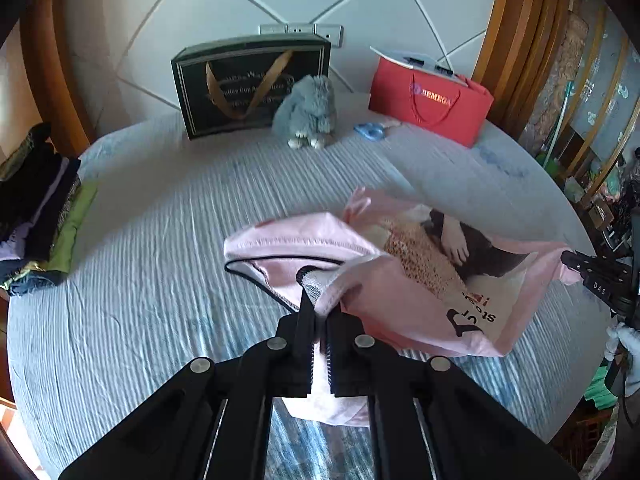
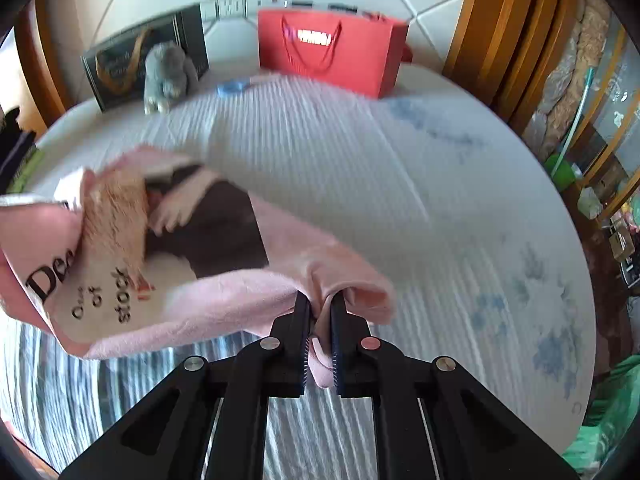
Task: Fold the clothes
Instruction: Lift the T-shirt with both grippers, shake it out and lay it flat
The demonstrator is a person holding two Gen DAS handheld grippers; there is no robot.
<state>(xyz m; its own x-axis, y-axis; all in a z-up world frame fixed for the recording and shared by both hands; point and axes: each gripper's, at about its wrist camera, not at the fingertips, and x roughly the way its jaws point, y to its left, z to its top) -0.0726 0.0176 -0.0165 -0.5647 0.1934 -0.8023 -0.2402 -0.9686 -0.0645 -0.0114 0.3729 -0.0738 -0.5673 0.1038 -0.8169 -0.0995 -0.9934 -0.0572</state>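
Now clamped on pink shirt (image 1: 404, 280) at both ends: left gripper (image 1: 320, 320) near collar, right gripper (image 2: 320, 312) on far edge, garment lifted above striped bed (image 1: 160, 240). Best kept taut and level, then lowered flat before folding.

I am reading these markings:
- pink garment (image 2: 224, 288), printed panel: "Dee", cut off by a fold, then "Out of stock" in black
- right gripper (image 1: 566, 258), black body, seen from the left wrist: "DAS"
- red paper bag (image 1: 430, 100): gold lettering ending in "EMEGA"
- black gift bag (image 1: 250, 86): gold lines, which I am finding too small to read
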